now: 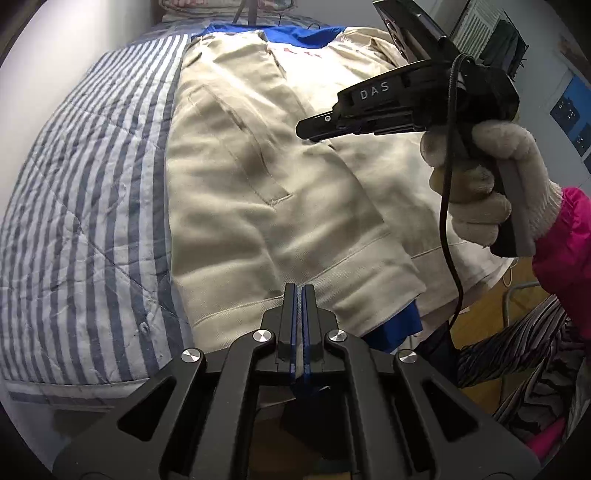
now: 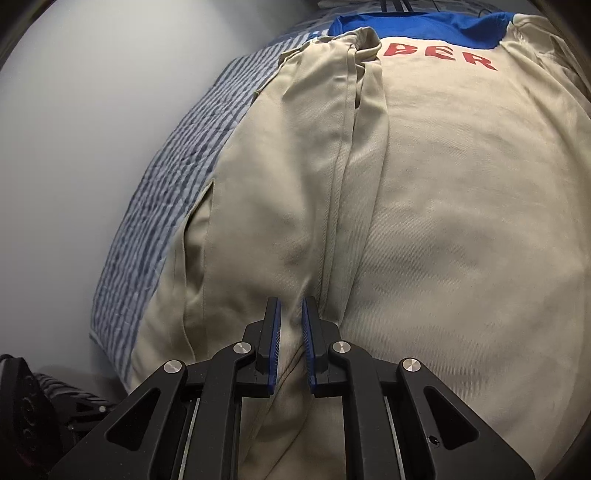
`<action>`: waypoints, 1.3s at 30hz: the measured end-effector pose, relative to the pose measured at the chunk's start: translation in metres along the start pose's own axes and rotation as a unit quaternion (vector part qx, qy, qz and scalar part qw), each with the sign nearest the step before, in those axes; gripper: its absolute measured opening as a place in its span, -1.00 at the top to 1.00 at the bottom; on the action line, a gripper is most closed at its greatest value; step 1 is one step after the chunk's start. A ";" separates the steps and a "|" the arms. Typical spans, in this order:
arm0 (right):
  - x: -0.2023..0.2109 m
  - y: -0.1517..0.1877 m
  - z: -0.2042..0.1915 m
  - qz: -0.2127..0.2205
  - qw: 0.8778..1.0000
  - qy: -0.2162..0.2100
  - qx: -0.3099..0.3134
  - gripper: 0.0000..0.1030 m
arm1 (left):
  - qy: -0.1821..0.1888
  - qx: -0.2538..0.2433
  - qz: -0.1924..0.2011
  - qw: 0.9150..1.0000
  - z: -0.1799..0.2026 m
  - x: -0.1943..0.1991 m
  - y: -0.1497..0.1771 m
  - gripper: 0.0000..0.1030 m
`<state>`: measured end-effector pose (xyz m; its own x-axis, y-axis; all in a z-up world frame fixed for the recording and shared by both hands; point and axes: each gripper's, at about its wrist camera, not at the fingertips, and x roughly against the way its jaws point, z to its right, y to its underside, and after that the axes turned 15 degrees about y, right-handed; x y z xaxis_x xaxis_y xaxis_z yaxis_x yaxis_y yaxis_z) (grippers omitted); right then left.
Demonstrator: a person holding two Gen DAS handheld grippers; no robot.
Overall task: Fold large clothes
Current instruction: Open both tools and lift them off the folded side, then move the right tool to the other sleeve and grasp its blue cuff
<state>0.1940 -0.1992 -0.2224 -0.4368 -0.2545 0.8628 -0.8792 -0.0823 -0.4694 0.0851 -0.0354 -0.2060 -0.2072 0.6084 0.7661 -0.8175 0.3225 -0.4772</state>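
On my left edge I see the pale wall (image 1: 48, 92), then the bed's blue-and-white striped quilt (image 1: 92, 221) running along it. The beige jacket (image 1: 240, 206) lies spread flat on that quilt, filling the middle of the bed; a slanted welt pocket (image 1: 243, 162) shows on the panel nearest the stripes. Its blue collar (image 1: 295, 35) sits at the far end, and a strip of blue lining (image 1: 402, 325) peeks from under the near hem.

My left hand-held gripper (image 1: 298, 291) is over that near hem with its blue pads pressed together and nothing between them; I cannot tell whether the tips touch the cloth.

From the right wrist view, a lengthwise fold of the jacket (image 2: 354, 177) runs up the middle toward red lettering (image 2: 443, 55) below the collar. My right hand-held gripper (image 2: 291, 306) is right over that ridge, its fingers standing slightly apart with beige cloth showing in the narrow gap; the pads do not visibly pinch it.

Further right in the left wrist view, the right hand-held gripper hangs above the jacket, held by a white knitted glove (image 1: 480, 177) with a pink sleeve (image 1: 565, 236) behind. A black cable (image 1: 448, 221) dangles from it. Wooden floor (image 1: 498, 291) shows beyond the bed's edge.
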 end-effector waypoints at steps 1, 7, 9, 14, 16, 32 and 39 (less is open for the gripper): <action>0.006 0.000 0.000 0.003 1.000 -0.004 0.002 0.80 | 0.002 -0.003 0.007 1.000 0.003 0.005 -0.003 0.99; 0.068 0.009 0.014 0.070 0.997 0.015 0.008 0.24 | 0.016 -0.032 0.058 0.998 0.026 0.042 -0.019 0.98; 0.094 0.017 0.030 0.102 0.994 0.028 -0.005 0.22 | 0.022 -0.040 0.069 0.997 0.034 0.050 -0.028 0.98; 0.144 0.038 0.068 0.140 0.987 0.077 -0.014 0.22 | 0.039 -0.063 0.081 0.994 0.054 0.056 -0.048 0.46; 0.160 0.048 0.085 0.151 0.983 0.101 -0.018 0.22 | 0.048 -0.072 0.090 0.992 0.061 0.056 -0.057 0.09; 0.192 0.111 0.269 0.112 0.960 0.183 -0.178 0.15 | 0.084 -0.086 0.077 0.990 0.090 0.005 -0.099 0.08; 0.173 0.117 0.301 0.083 0.957 0.195 -0.198 0.01 | 0.086 -0.084 0.050 0.991 0.085 -0.028 -0.101 0.09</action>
<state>0.0724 -0.5431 -0.1846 -0.5475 0.1531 0.8227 -0.7606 0.3189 -0.5655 0.1282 -0.1472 -0.1428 -0.1759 0.7536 0.6333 -0.6930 0.3621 -0.6234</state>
